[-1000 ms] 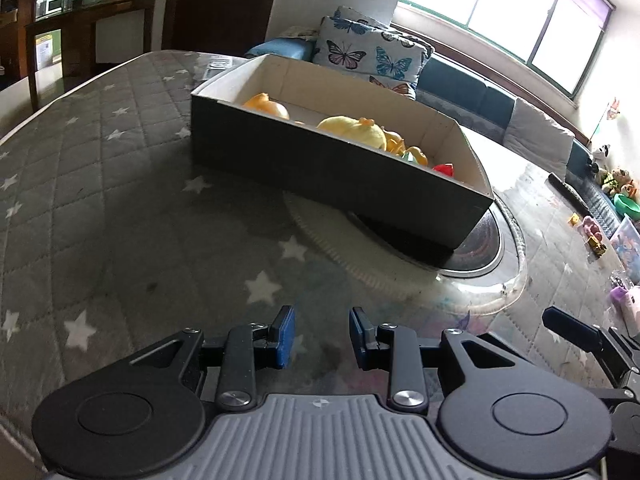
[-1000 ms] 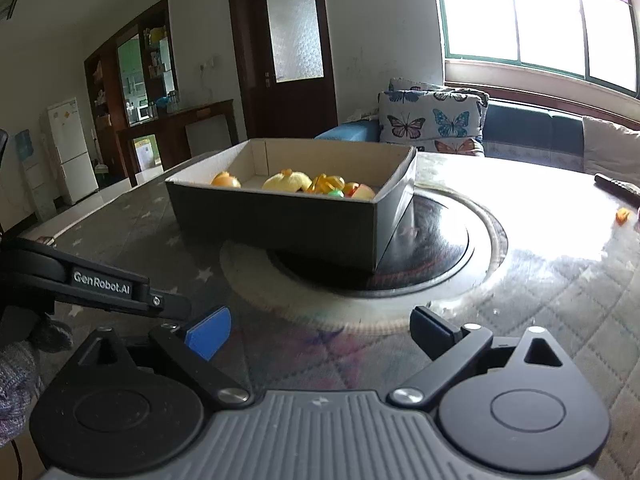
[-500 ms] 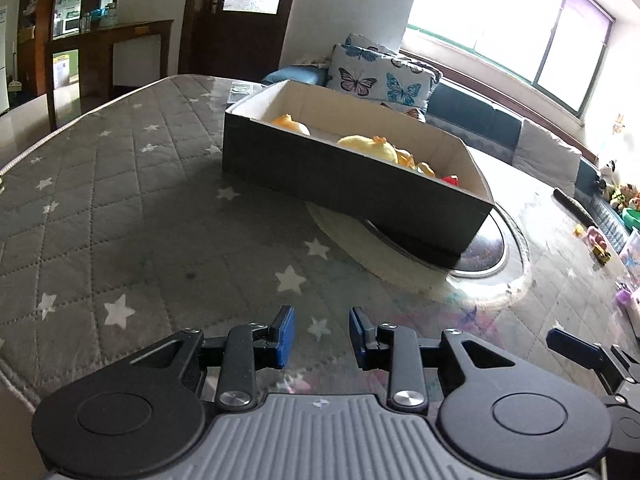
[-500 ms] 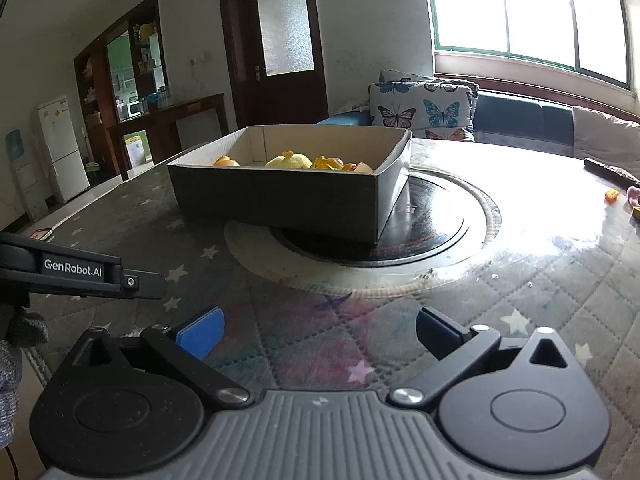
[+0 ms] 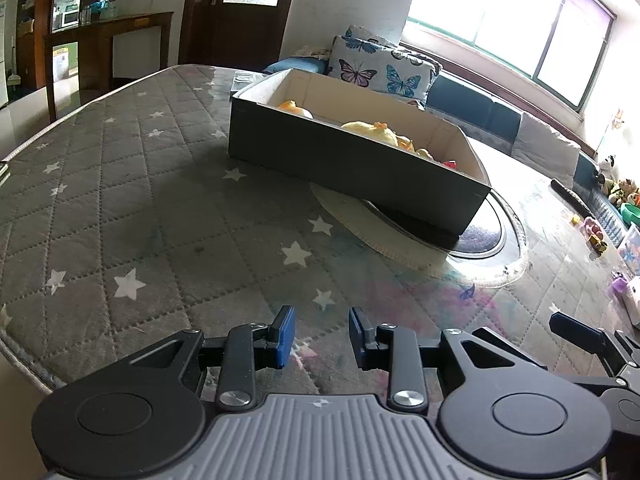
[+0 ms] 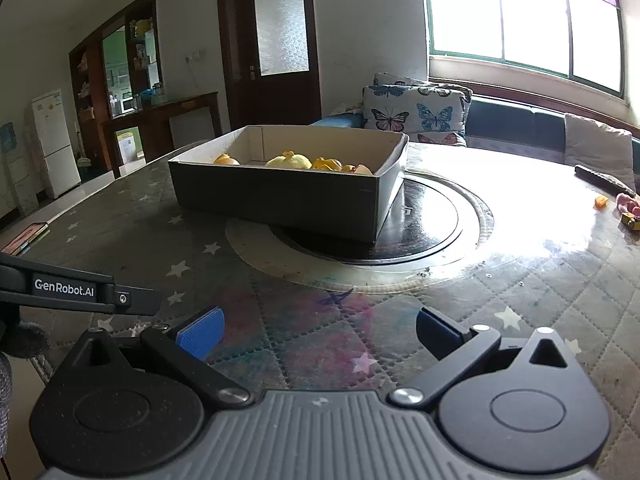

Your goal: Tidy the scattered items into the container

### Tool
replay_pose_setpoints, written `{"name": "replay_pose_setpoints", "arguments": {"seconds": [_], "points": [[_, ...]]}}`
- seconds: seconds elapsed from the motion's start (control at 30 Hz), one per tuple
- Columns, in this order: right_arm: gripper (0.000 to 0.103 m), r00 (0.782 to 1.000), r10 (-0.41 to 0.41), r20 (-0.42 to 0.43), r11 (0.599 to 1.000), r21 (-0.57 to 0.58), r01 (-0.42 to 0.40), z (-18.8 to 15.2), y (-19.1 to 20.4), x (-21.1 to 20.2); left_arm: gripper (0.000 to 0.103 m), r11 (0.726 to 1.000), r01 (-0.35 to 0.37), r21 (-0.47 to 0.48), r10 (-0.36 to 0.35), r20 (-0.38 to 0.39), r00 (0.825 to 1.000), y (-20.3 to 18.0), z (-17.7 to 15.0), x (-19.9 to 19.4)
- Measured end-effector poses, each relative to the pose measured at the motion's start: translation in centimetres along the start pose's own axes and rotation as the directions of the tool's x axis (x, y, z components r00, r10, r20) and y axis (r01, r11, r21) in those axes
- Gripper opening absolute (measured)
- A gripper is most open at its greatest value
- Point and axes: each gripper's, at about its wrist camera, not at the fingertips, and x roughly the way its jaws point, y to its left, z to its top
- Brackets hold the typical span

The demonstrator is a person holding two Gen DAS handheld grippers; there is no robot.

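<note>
A dark cardboard box (image 5: 352,168) with a pale inside stands on the round table, partly over a black turntable (image 6: 420,224); it also shows in the right wrist view (image 6: 280,200). Yellow and orange toys (image 5: 372,130) lie inside it, also seen in the right wrist view (image 6: 290,160). My left gripper (image 5: 322,336) hovers near the table's front edge, jaws slightly apart and empty. My right gripper (image 6: 320,332) is wide open and empty, well short of the box.
A grey quilted star-print cloth (image 5: 120,200) covers the table. Small toys (image 5: 596,236) and a black remote (image 5: 568,196) lie at the far right edge, also in the right wrist view (image 6: 624,208). A sofa with butterfly cushions (image 6: 416,112) stands behind.
Both grippers have drawn back from the box toward the table's front edge; the box looks smaller. Jaw openings are unchanged.
</note>
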Motion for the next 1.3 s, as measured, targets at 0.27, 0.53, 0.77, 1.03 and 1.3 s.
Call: {"name": "replay_pose_setpoints", "arguments": {"seconds": [0.27, 0.53, 0.77, 1.03, 1.3], "points": [[0.103, 1.000, -0.002, -0.008, 1.000, 0.000, 0.002, 0.1, -0.3, 0.4, 0.032, 1.000, -0.004, 0.008, 0.004, -0.010, 1.000, -0.2, 0.0, 0.5], [0.103, 1.000, 0.003, -0.026, 1.000, 0.002, -0.003, 0.2, -0.1, 1.1, 0.032, 1.000, -0.006, 0.009, 0.007, -0.021, 1.000, -0.2, 0.3, 1.1], [0.103, 0.999, 0.004, -0.037, 1.000, -0.005, -0.004, 0.5, 0.3, 1.5, 0.032, 1.000, -0.010, 0.005, 0.010, -0.024, 1.000, 0.0, 0.6, 1.5], [0.103, 0.999, 0.006, -0.045, 1.000, -0.006, -0.006, 1.0, 0.4, 2.0, 0.032, 1.000, -0.008, 0.011, 0.008, -0.031, 0.999, -0.2, 1.1, 1.8], [0.103, 0.998, 0.007, -0.056, 1.000, -0.004, -0.007, 1.5, 0.3, 2.7, 0.032, 1.000, -0.015, 0.020, 0.015, -0.033, 0.999, -0.4, 1.7, 2.2]]}}
